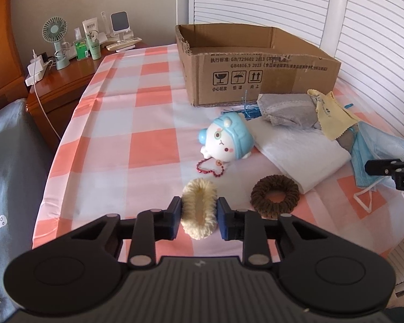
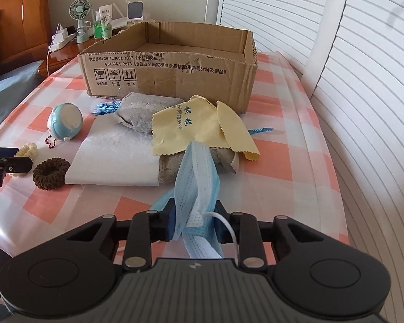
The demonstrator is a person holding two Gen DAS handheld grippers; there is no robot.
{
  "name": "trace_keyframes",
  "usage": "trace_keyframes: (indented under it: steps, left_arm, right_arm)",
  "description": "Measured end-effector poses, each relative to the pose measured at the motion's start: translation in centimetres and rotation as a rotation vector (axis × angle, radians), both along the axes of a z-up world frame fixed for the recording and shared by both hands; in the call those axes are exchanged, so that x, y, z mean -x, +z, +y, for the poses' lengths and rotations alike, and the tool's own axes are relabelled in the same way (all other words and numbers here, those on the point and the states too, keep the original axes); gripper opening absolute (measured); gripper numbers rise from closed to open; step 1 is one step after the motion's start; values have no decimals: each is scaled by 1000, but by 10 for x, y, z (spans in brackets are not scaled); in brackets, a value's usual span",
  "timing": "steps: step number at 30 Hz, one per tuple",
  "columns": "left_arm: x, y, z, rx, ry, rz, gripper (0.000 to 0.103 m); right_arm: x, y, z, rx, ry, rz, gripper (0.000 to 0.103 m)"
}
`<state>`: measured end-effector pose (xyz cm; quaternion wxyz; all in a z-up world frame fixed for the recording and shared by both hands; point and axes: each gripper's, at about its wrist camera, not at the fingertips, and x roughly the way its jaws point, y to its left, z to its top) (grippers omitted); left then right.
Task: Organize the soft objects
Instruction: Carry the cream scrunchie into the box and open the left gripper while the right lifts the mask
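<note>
My left gripper (image 1: 199, 215) is shut on a cream knitted scrunchie (image 1: 199, 210), squeezed into an oval on the checked cloth. A brown scrunchie (image 1: 274, 197) lies just to its right. My right gripper (image 2: 195, 222) is shut on a blue face mask (image 2: 198, 177), whose far end runs under a yellow cleaning cloth (image 2: 202, 132). Behind lie a white folded cloth (image 2: 121, 156), grey pouches (image 2: 140, 113) and a small blue-and-white plush toy (image 1: 227, 141) with a red bead chain. An open cardboard box (image 1: 256, 64) stands at the back.
A wooden nightstand (image 1: 64, 80) at the left holds a small fan (image 1: 55, 36), bottles and chargers. White slatted panels (image 1: 377, 40) close off the right side and back. Blue shredded strips (image 1: 245, 111) lie by the box. Grey bedding (image 1: 10, 161) sits beside the table's left edge.
</note>
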<state>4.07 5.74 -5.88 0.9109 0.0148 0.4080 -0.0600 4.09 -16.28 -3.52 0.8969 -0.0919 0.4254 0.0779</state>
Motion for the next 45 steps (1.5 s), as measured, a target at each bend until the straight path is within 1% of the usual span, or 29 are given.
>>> trace_keyframes:
  steps: [5,16,23,26,29,32,36,41,43,45]
  left_arm:
    - [3,6,2,-4,-11,-8,25]
    - [12,28,2,-14,-37,-50,24]
    - [13,45,-1,-9,-73,-73,24]
    - [9,53,-3,-1,-95,-76,24]
    - [2,63,-7,-6,-113,-96,24]
    - [-11,77,-13,-18,-138,-118,24]
    - [-40,96,-22,-20,-174,-147,24]
    - [-92,117,-42,-60,-212,-196,24]
    - [-117,122,-51,-79,-227,-212,24]
    - [-146,122,-58,-86,-226,-208,24]
  right_arm:
    - [6,8,-1,-13,19,-21,24]
    - [18,31,-3,-31,52,-84,18]
    - [21,46,-4,-31,76,-123,18]
    - [19,53,-4,-23,88,-141,18]
    - [14,60,-3,-26,103,-156,18]
    - [5,68,-5,-36,113,-176,18]
    - [-15,81,-8,-58,129,-196,18]
    - [-45,99,-13,-66,140,-235,18]
    - [-56,106,-15,-67,140,-254,18]
    - [-68,111,-16,-69,140,-265,18]
